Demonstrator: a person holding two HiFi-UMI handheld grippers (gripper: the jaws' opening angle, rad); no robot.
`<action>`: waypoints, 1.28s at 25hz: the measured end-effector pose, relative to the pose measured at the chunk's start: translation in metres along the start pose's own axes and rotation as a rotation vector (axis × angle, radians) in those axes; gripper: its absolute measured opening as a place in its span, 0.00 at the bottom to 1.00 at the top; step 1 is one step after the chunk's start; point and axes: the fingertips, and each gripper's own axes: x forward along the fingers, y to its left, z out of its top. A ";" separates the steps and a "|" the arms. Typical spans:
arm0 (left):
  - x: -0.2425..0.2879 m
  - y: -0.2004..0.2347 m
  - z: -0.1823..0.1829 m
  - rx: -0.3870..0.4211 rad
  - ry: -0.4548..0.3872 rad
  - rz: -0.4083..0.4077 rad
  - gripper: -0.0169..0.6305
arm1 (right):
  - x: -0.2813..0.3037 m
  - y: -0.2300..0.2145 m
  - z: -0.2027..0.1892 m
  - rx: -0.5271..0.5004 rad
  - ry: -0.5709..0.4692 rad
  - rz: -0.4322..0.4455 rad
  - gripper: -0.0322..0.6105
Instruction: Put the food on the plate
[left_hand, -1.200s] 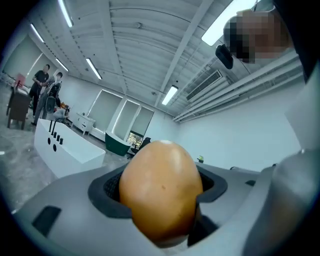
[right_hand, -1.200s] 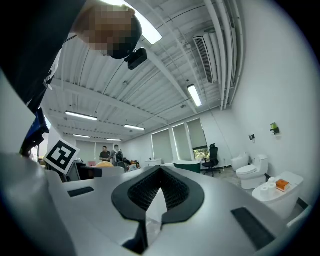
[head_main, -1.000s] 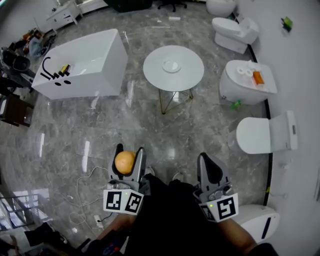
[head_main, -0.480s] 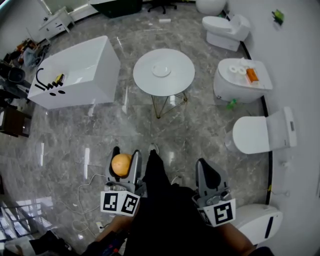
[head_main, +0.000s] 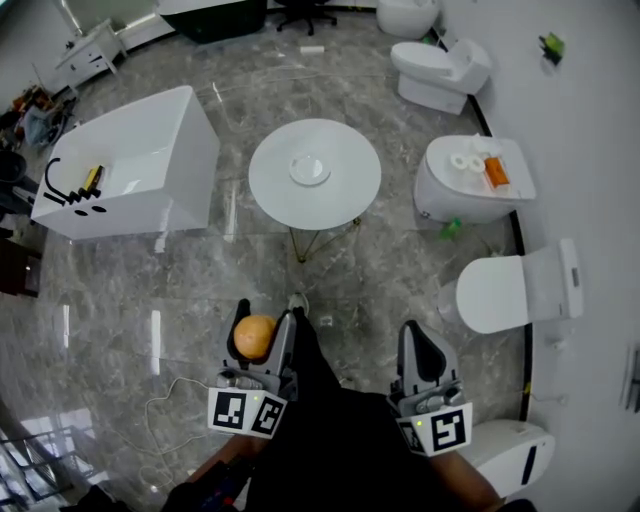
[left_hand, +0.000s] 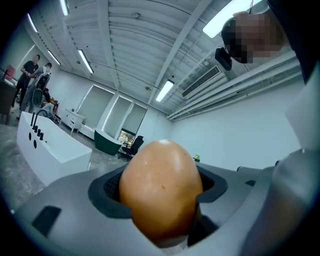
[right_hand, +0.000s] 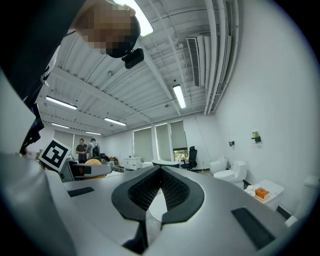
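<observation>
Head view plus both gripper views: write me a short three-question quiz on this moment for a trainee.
1. True or false: the right claw holds the food.
2. Where is the plate? A) on the round table B) in the left claw C) in the right claw
3. Where is the food now?
Key: 1 false, the right claw is shut and empty. 2 A. 3 gripped in the left claw, not yet on the plate.
</observation>
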 end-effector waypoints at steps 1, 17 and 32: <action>0.015 0.009 0.002 -0.001 0.010 -0.002 0.53 | 0.018 -0.003 -0.002 -0.001 0.007 -0.003 0.06; 0.192 0.151 0.076 -0.043 0.018 -0.098 0.53 | 0.258 -0.009 -0.015 -0.003 0.131 -0.056 0.06; 0.263 0.184 0.039 -0.096 0.107 -0.029 0.53 | 0.348 -0.061 -0.006 0.023 0.097 0.024 0.06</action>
